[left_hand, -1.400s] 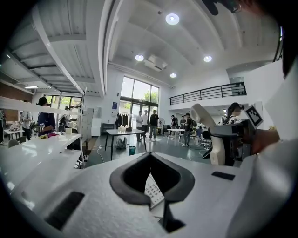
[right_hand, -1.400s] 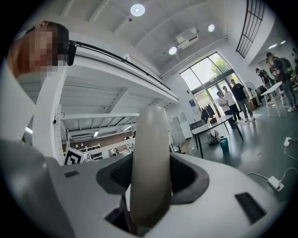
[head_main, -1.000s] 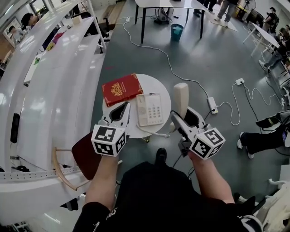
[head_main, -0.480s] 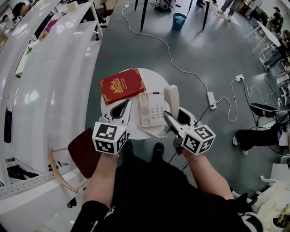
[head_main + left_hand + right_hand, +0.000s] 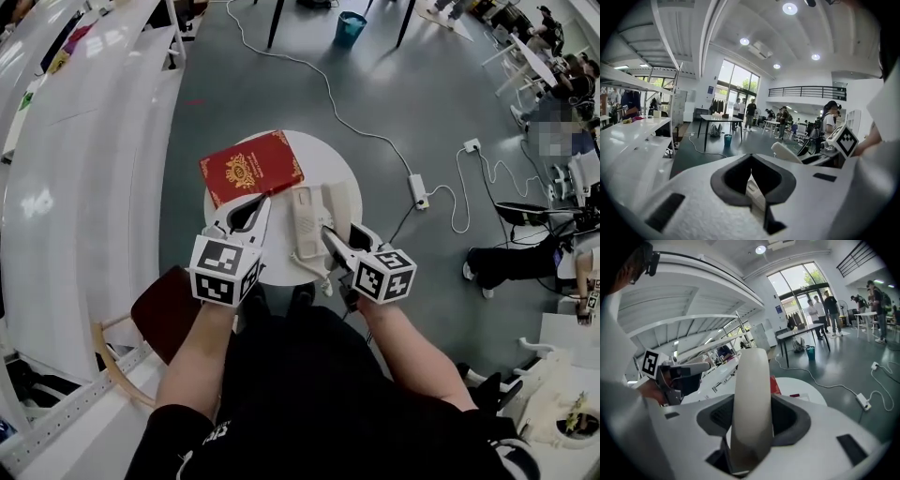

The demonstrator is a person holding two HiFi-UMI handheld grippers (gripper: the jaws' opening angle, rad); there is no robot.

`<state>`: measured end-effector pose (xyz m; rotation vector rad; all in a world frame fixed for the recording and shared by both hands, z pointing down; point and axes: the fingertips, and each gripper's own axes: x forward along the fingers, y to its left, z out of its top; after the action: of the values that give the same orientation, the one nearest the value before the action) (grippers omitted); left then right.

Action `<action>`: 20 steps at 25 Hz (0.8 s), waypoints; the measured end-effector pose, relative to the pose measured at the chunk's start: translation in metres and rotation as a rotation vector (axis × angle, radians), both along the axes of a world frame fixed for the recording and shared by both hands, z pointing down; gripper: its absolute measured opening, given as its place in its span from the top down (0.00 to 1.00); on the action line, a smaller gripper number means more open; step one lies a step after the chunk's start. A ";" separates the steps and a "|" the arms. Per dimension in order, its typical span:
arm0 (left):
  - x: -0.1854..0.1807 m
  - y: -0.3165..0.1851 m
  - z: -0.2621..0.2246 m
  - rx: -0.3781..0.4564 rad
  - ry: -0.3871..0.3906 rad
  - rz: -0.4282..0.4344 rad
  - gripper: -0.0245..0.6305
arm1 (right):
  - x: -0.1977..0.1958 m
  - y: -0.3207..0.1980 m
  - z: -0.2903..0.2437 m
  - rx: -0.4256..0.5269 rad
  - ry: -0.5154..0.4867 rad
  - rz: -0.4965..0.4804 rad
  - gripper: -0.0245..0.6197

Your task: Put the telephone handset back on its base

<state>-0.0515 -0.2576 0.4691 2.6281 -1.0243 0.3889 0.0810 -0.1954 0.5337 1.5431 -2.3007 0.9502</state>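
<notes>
Handset [image 5: 336, 206] clamped in your right gripper [image 5: 339, 236], low over the base [image 5: 307, 223], your left gripper [image 5: 255, 211] closed on nothing, near the red book [image 5: 250, 167].

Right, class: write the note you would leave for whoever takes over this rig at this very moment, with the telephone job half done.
Left tongs: shut, empty, low over the round table just left of the telephone base.
Right tongs: shut on the lower end of the handset, which is held along the base's right side.
The base lies flat on the table, with a red book beyond it.
Done: the handset is gripped and at the base.
Left: seat it in the cradle, then open the right tongs and draw back.
</notes>
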 end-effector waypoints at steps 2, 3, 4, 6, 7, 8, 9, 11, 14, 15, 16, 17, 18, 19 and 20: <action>0.002 -0.001 0.007 -0.017 -0.006 0.004 0.95 | -0.002 -0.004 0.017 -0.035 0.017 0.001 0.63; 0.003 -0.002 0.011 -0.028 -0.004 0.000 0.95 | -0.003 -0.006 0.027 -0.053 0.029 -0.004 0.63; 0.004 -0.002 0.014 -0.039 0.000 -0.006 0.95 | -0.003 -0.008 0.037 -0.072 0.043 -0.011 0.63; 0.006 -0.001 0.023 -0.055 0.000 -0.008 0.95 | -0.006 -0.012 0.056 -0.102 0.061 -0.026 0.63; 0.006 -0.002 0.029 -0.062 -0.009 -0.005 0.95 | -0.007 -0.014 0.064 -0.115 0.065 -0.029 0.63; 0.007 -0.003 0.035 -0.071 -0.017 -0.005 0.95 | -0.008 -0.015 0.073 -0.129 0.068 -0.029 0.63; 0.006 -0.004 0.041 -0.081 -0.019 -0.010 0.95 | -0.009 -0.016 0.080 -0.146 0.071 -0.028 0.63; 0.004 -0.005 0.048 -0.096 -0.011 -0.028 0.95 | -0.009 -0.018 0.095 -0.178 0.082 -0.029 0.63; 0.003 -0.005 0.057 -0.109 -0.007 -0.041 0.95 | -0.007 -0.022 0.112 -0.219 0.092 -0.015 0.63; 0.002 -0.005 0.060 -0.114 -0.006 -0.045 0.95 | -0.008 -0.024 0.117 -0.229 0.093 -0.009 0.63; 0.000 -0.005 0.063 -0.120 -0.004 -0.051 0.95 | -0.008 -0.026 0.121 -0.238 0.096 -0.005 0.63; -0.002 -0.005 0.065 -0.126 -0.001 -0.057 0.95 | -0.008 -0.028 0.125 -0.247 0.101 -0.003 0.63; -0.004 -0.005 0.067 -0.130 0.002 -0.064 0.95 | -0.009 -0.030 0.129 -0.258 0.107 -0.003 0.63; -0.006 -0.005 0.069 -0.134 0.004 -0.071 0.95 | -0.009 -0.031 0.133 -0.269 0.112 -0.001 0.63; -0.008 -0.005 0.070 -0.137 0.006 -0.078 0.95 | -0.009 -0.032 0.137 -0.282 0.115 0.005 0.63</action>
<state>-0.0590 -0.2626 0.5390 2.4591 -1.0552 0.4171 0.0720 -0.2273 0.6709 1.4453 -1.9873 1.1016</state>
